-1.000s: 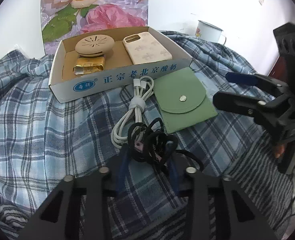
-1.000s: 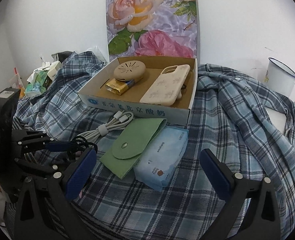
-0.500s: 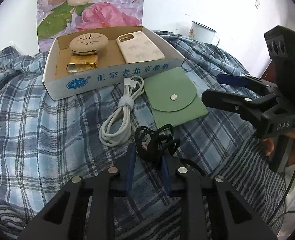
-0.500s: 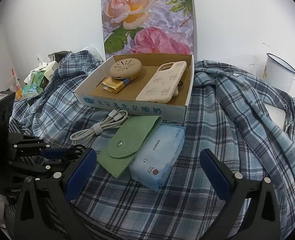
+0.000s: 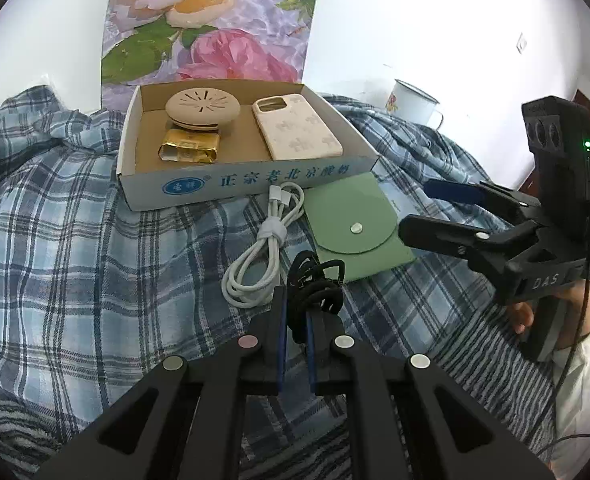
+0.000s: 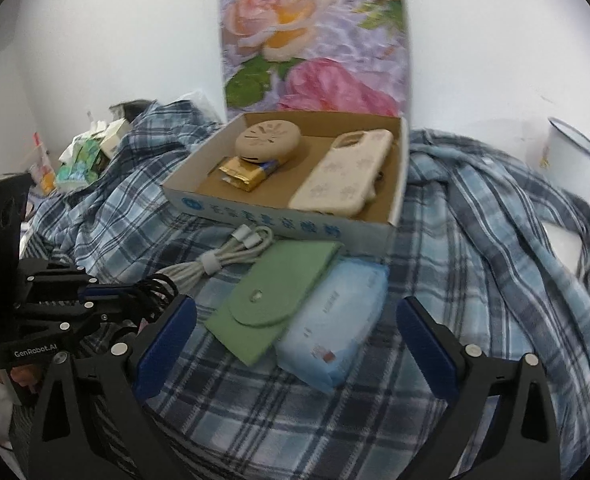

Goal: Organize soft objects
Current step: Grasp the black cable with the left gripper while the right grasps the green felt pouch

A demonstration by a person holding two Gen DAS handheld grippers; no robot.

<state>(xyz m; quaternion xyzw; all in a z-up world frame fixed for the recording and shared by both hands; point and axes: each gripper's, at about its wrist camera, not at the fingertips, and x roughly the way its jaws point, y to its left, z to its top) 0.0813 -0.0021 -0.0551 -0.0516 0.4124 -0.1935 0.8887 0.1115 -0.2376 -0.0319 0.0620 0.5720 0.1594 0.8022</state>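
Jaws of the left gripper (image 5: 295,320) have just been closing and are now pinched on a tangled bunch of black elastic hair ties (image 5: 314,285) — held at the near end of a coiled white charging cable (image 5: 262,256), over the blue plaid cloth (image 5: 75,240). Right gripper (image 6: 295,340) jaws are spread wide, nothing between them — hovering above a flat sage-green snap pouch (image 6: 283,292) and a pale blue tissue pack (image 6: 335,320). Farther back sits an open cardboard box (image 5: 251,182) containing a beige phone case (image 5: 295,128).
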